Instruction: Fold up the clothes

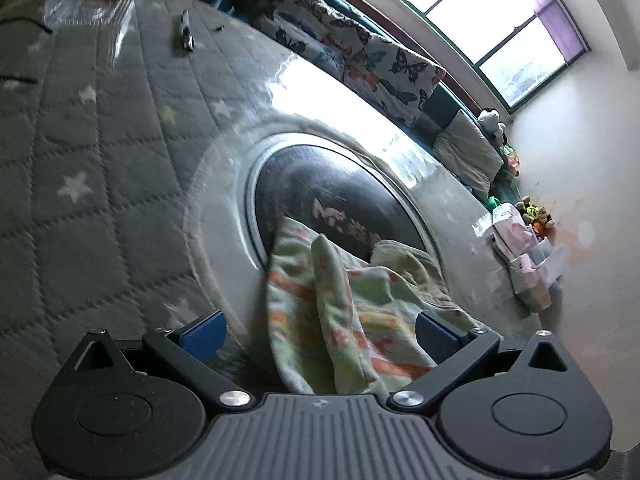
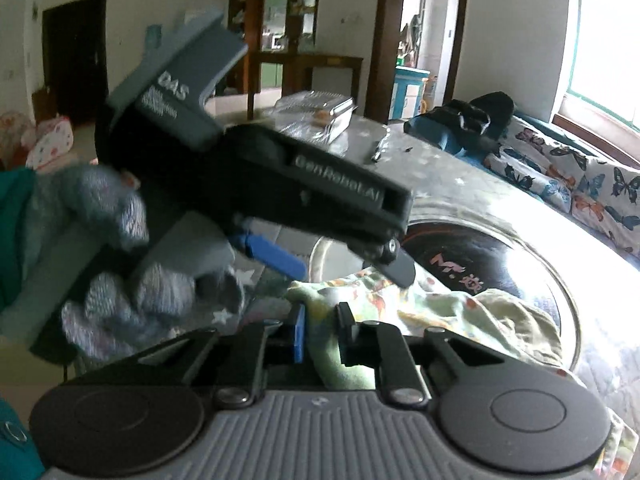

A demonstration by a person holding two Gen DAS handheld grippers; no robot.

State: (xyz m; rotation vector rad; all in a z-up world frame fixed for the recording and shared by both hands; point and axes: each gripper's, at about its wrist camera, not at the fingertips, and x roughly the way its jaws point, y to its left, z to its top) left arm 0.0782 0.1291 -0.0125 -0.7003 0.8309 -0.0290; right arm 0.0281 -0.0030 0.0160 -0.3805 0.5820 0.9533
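A quilted, star-printed bench (image 1: 100, 152) carries a black round plate (image 1: 340, 196). A small pastel-printed garment (image 1: 344, 320) lies crumpled over that plate, just ahead of both grippers. It looks light, soft and floppy, so it is probably best taken by an edge or hem. The left gripper (image 1: 320, 332) points downward, spread wide around the cloth. The right gripper (image 2: 320, 328), tilted down too, pinches a fold.

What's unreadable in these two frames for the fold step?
- Garment: type and full outline unknown; left wrist view, lower part hidden behind the left tool body, motion blur.
- Right tool contact on the cloth: right wrist view, pads edge-on.
- Clear box contents: blurred, small.
- Gloved hand: blurred.
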